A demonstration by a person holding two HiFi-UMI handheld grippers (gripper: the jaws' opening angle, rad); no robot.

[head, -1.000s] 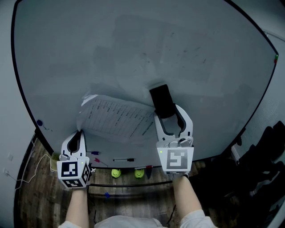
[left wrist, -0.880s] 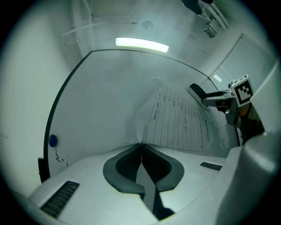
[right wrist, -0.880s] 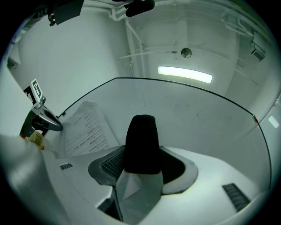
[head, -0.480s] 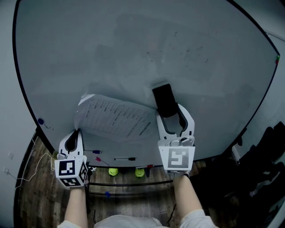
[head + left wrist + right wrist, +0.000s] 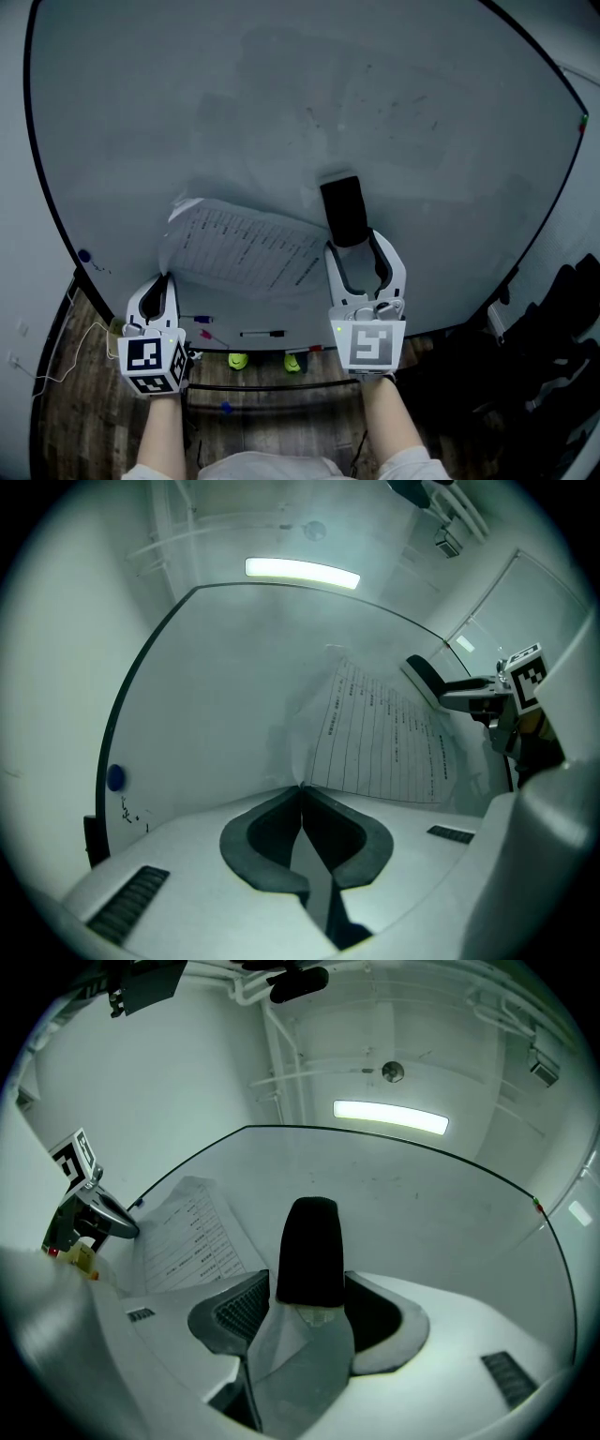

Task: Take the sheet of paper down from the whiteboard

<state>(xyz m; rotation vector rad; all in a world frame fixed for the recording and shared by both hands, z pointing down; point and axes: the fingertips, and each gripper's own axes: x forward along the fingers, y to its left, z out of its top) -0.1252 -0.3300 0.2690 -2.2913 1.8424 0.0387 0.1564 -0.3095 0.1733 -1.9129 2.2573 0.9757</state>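
We had the L gripper [image 5: 167, 278] low at the bottom-left of the board [image 5: 281, 112], jaws clenched together on the lower-left corner of the sheet [image 5: 246, 248]. In the L gripper view the paper rose straight out of the closed tips, w/ a crease running up from them.

The sheet lay low on the board, tilted, its long edges sloping down to the right and its printed lines facing us. Its upper-left corner curled off the surface; the rest looked flat or nearly so. Its upper-right corner sat just beside the black block [image 5: 342, 208].

The R gripper [image 5: 354, 239] stood right of the sheet, pointing up at the board, jaws grasping the block btwn them. The block's dark upper part stuck out past the tips. In the R gripper view a paler grey part ran down btwn the pads. Whether the block touched the board we couldn't tell.

A blue magnet [image 5: 84, 256] sat near the board's left edge, apart from the sheet, w/ small scribbles just beside it. A green dot [image 5: 582, 120] showed at the right edge.

Below the board's lower edge a few markers [image 5: 262, 335] lay in a row. Two green things [image 5: 244, 362] sat under them, btwn the grippers. The floor [image 5: 66, 394] was wood. Dark stuff [image 5: 562, 319] was piled at the far right. A ceiling light [image 5: 302, 572] glowed above the board in both gripper views.
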